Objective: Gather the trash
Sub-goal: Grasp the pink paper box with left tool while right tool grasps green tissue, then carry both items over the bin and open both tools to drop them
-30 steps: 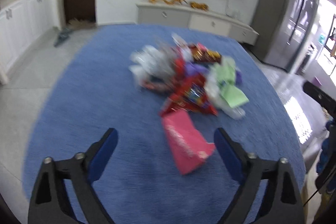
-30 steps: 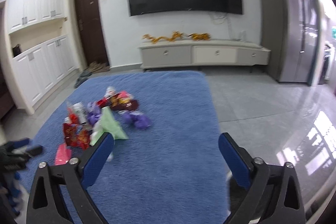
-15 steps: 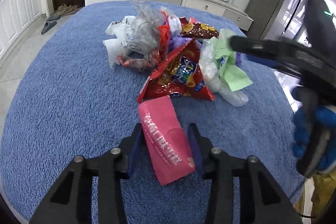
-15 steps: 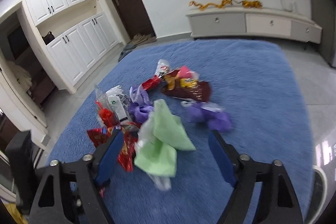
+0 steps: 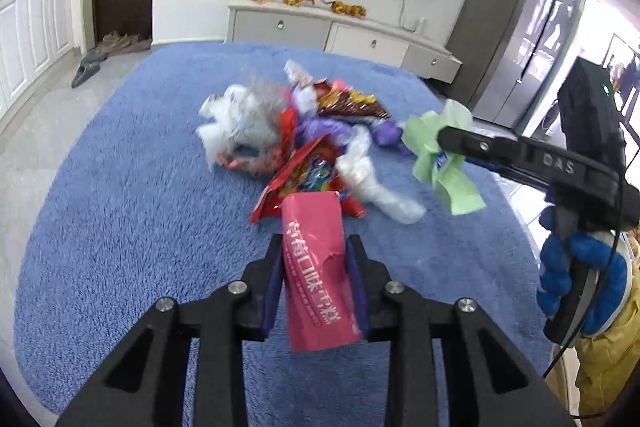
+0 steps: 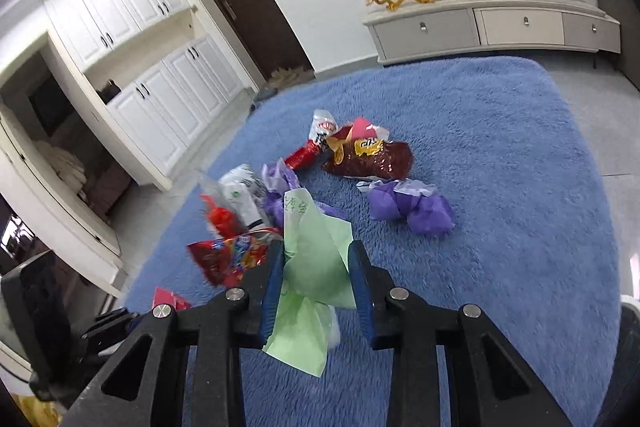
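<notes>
A pile of snack wrappers [image 5: 304, 147] lies on a blue shaggy rug [image 5: 140, 207]. My left gripper [image 5: 315, 241] has its jaws closing, and the pads press on a pink packet [image 5: 316, 267], which is held slightly above the rug near the pile's front edge. My right gripper [image 6: 317, 247] is closing too, on a light green wrapper [image 6: 316, 267]. In the left wrist view the green wrapper [image 5: 460, 195] hangs from the right gripper [image 5: 444, 137], clear of the rug. A dark red chip bag [image 6: 372, 155] and a purple wrapper [image 6: 408, 207] lie beyond.
A blue-gloved hand [image 5: 576, 267] holds the right gripper's handle at the right. A low white cabinet [image 5: 340, 31] stands behind the rug under a wall TV. There are white cupboards [image 6: 160, 87] and a dark door [image 6: 248, 7] at the left, and a grey fridge [image 5: 520, 39] at the right.
Both grippers moved in on the pile and went from wide open to closed. The left one took the pink packet, the right one the green wrapper, and both pieces have come up off the rug.
</notes>
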`<state>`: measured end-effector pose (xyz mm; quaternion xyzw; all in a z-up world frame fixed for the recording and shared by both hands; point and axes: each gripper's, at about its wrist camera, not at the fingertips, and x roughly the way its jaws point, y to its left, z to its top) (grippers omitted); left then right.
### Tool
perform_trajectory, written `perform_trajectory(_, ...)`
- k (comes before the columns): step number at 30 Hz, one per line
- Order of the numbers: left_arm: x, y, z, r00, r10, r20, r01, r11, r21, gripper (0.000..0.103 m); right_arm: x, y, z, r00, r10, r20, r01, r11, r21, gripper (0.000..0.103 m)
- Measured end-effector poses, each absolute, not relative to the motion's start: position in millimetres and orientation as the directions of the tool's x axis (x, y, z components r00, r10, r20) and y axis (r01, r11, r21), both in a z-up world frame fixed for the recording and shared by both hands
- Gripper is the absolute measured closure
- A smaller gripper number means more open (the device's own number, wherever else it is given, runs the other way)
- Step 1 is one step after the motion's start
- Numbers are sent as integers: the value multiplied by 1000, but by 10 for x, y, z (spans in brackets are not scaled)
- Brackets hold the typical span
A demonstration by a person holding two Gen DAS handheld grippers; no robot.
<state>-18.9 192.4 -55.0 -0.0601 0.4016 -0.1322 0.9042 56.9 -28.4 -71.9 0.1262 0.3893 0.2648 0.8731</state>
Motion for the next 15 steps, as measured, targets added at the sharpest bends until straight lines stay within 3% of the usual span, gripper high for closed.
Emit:
perform_trajectory(8, -120, 1353, -111, 645, -360, -674, 326, 927, -183, 74, 41, -1070, -321, 685, 521, -508, -281, 834, 476, 73)
perform_trajectory(15, 137, 88, 67, 565, -480, -671, 530, 835, -151, 74, -519, -2268, -311, 802, 253, -541, -9, 911, 412, 73)
